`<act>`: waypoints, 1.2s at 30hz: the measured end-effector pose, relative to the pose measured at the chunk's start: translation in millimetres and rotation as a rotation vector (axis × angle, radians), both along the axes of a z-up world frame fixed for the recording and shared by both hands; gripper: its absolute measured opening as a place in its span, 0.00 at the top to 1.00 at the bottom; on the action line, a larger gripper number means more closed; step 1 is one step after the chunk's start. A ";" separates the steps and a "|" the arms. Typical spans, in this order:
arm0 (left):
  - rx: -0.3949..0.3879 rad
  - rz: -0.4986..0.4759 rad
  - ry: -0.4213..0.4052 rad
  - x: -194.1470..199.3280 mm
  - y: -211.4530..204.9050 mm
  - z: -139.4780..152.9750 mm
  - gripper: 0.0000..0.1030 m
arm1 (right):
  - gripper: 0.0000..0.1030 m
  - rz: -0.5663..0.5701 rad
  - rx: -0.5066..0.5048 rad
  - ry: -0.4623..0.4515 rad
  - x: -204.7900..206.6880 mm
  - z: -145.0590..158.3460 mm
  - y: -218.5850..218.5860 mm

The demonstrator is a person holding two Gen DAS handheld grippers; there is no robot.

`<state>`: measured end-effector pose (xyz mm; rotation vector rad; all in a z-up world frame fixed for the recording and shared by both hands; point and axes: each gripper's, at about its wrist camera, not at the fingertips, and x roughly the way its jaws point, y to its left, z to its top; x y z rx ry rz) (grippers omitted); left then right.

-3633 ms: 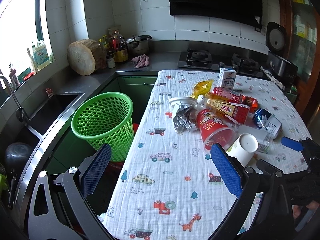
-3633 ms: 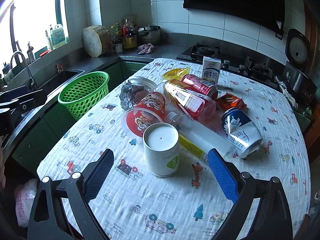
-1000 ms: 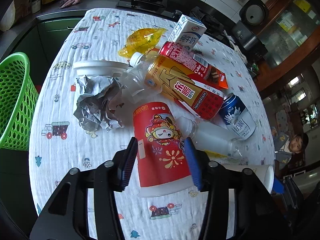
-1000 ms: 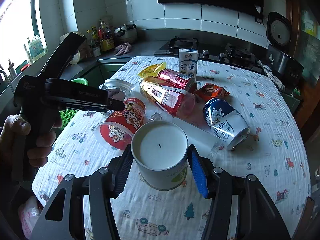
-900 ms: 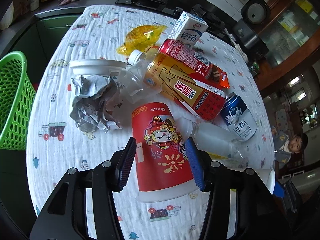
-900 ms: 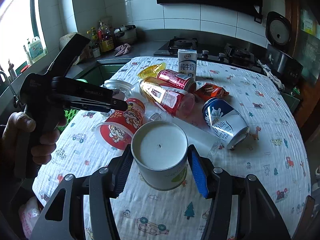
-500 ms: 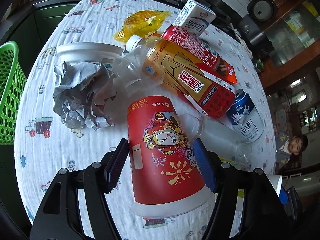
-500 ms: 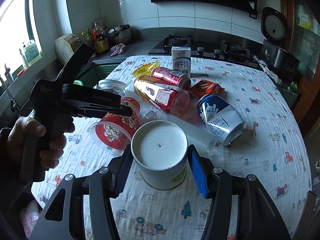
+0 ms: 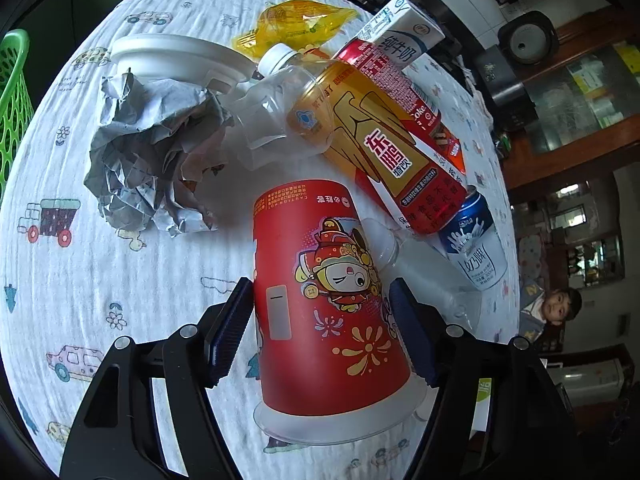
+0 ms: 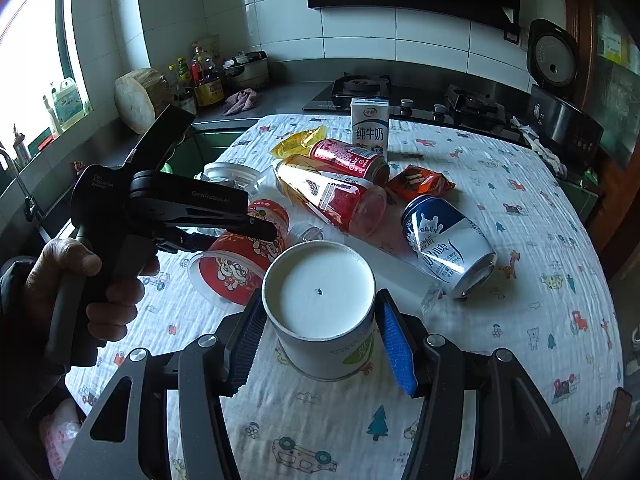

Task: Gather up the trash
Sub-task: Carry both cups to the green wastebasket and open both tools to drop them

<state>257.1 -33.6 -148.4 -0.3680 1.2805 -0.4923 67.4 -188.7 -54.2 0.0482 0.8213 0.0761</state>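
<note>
Left tongs (image 9: 322, 330) were spreading, pads flanking the toppled red paper cup (image 9: 326, 304) without pressing — light, thin-walled, easily crushed, best taken mid-body. Right tongs (image 10: 320, 340) pinched the upturned white cup (image 10: 320, 304) between their pads — stiffer, equally light.

White-tiled kitchen wall (image 10: 360, 32) (window (image 10: 24, 60) bright).
</note>
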 end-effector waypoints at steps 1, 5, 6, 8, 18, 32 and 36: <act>0.000 -0.002 -0.010 -2.1 -0.4 1.2 0.34 | 0.48 0.000 -0.001 0.000 0.0 0.0 0.0; 0.012 -0.018 -0.071 -14.6 -3.1 14.6 0.34 | 0.48 0.005 0.000 -0.007 -0.2 2.3 1.6; 0.022 -0.021 -0.098 -18.5 -3.7 20.8 0.34 | 0.48 0.009 -0.001 -0.008 0.5 3.5 2.1; 0.037 -0.022 -0.147 -25.7 -3.9 33.7 0.35 | 0.48 0.015 -0.004 -0.013 1.0 5.4 3.6; 0.153 0.061 -0.385 -54.9 28.6 95.2 0.35 | 0.48 0.075 -0.015 -0.042 14.0 17.8 15.4; 0.281 0.363 -0.492 -34.6 169.2 136.2 0.35 | 0.48 0.284 0.002 -0.081 83.4 44.8 92.6; 0.346 0.457 -0.466 -10.5 225.7 127.8 0.35 | 0.48 0.336 0.010 -0.080 110.5 45.7 125.8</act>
